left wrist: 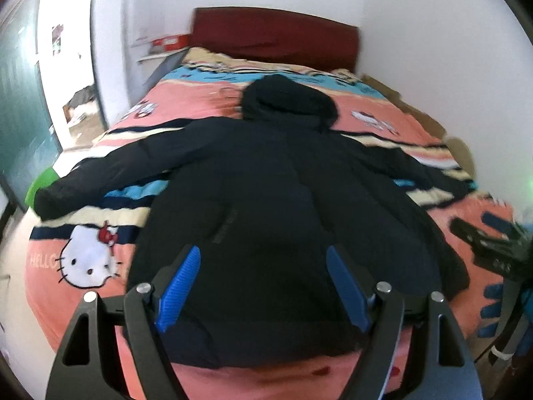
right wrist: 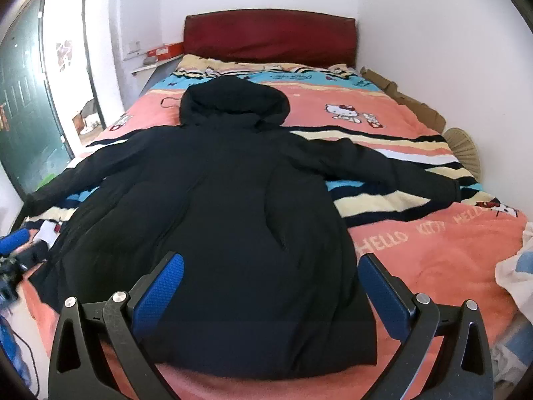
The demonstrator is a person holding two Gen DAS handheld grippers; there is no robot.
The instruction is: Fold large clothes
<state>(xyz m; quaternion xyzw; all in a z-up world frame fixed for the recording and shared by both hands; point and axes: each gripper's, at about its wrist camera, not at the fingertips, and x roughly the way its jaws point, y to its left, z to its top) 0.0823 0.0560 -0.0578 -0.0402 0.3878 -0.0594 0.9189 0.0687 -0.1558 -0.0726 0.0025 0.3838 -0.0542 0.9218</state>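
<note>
- Black hooded coat (right wrist: 213, 220) lies spread flat at frame centre on the bed's pink cartoon blanket (right wrist: 443, 256), sleeves out, hood toward the red headboard (right wrist: 269, 38).
- Left tool (left wrist: 263, 286): fingers apart, empty, above the hem.
- Right tool (right wrist: 271, 295): likewise apart, empty.
- Only the left view shows the big cat face (left wrist: 88, 260), lower left; only the right view shows the straw fan (right wrist: 463, 148).
</note>
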